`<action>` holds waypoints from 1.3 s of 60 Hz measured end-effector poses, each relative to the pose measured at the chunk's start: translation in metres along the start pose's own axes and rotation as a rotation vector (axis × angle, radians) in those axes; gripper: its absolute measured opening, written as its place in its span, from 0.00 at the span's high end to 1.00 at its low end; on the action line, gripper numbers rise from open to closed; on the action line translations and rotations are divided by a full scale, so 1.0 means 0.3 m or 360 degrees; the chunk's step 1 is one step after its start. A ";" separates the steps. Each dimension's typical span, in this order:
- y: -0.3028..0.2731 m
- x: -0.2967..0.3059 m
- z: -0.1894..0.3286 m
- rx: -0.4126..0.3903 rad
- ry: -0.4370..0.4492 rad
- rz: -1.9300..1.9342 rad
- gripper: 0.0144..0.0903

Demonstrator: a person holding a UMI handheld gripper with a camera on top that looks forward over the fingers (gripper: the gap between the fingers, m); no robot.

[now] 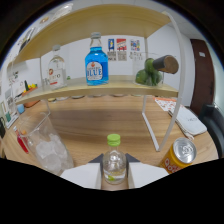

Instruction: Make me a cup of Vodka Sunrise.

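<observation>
Gripper view, items listed from left to right. At about nine o'clock from the tool (114, 167) stood a clear glass of ice (44, 145) on the wooden counter (95, 127), with something red beside it, too small to identify. On the shelf (100, 86) above, at roughly eleven o'clock, stood a clear bottle (56, 70), and at twelve o'clock a blue bottle (96, 62); a green fruit-like cluster (148, 75) and a dark bottle lying on its side (165, 63) occupied the shelf at one o'clock. At centre, a small clear bottle with a green cap (114, 159) sat between the tool's two fingers, which appeared pressed against its sides, so the tool was judged clamped on it; whether the bottle was lifted or resting on the counter could not be told. At about three o'clock stood an orange drinks can (178, 154), just beside the right finger and the white shelf post (150, 125). The principal risks from here were judged as follows: a smooth, rounded bottle could slip or rotate in the grip if tilted; a swing toward nine o'clock could strike the glass and scatter ice; a drift toward three o'clock could topple the can. Pouring with the cap on would deliver nothing.
</observation>
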 end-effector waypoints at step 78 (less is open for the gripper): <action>-0.163 -0.303 -0.640 -0.0017 0.0245 -0.0045 0.05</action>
